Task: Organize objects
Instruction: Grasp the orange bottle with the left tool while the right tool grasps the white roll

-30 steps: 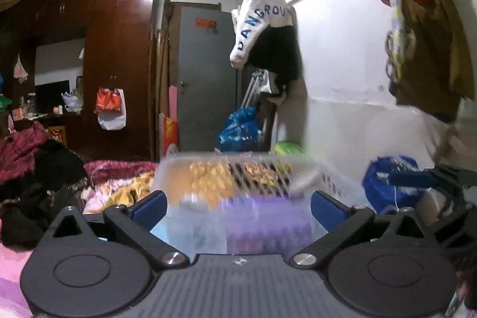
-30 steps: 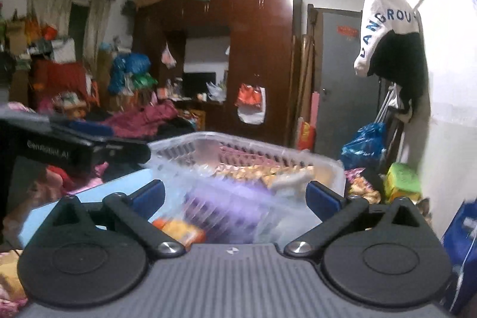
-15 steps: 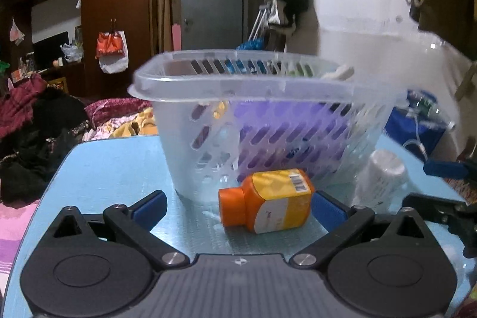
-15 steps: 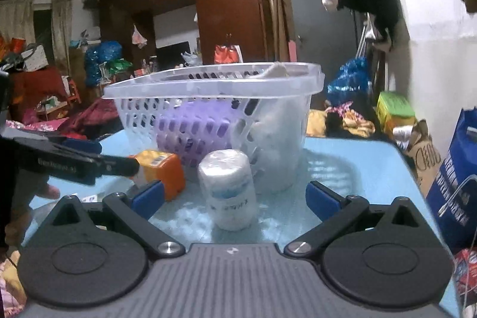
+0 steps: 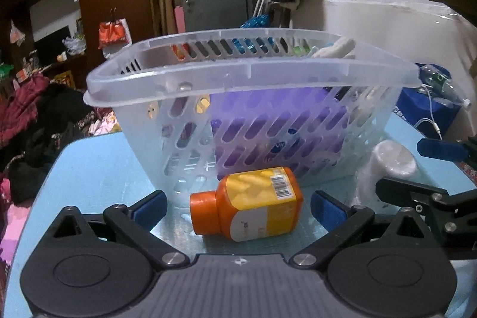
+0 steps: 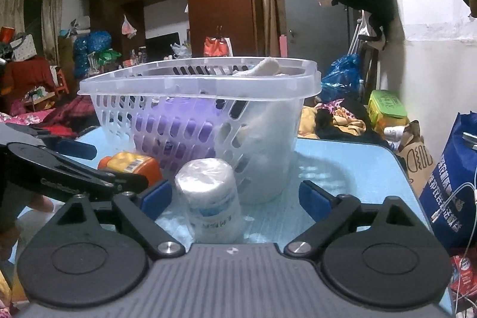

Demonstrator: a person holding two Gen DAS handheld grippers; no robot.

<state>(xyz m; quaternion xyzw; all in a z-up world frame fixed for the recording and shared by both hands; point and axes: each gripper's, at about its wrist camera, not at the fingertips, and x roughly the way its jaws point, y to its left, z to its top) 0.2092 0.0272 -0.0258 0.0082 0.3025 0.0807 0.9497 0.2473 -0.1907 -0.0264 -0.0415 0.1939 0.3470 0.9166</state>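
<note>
Orange bottle (image 5: 247,203) is lying on its side on the blue table (image 5: 89,169), just in front of the clear basket (image 5: 250,79). The left gripper (image 5: 238,206) is gaping wide around it, gripping nothing. The right gripper (image 6: 235,195) is spreading wide too, empty, with the white roll (image 6: 208,195) standing upright between its fingers.

The counter (image 5: 89,169) is light blue. A clear, slotted basket (image 5: 250,79) shows a purple pack (image 5: 268,121) inside. The bottle (image 5: 256,207) is orange and yellow with a barcode; the roll (image 6: 208,198) is white. Claw pads (image 6: 155,197) are blue.
</note>
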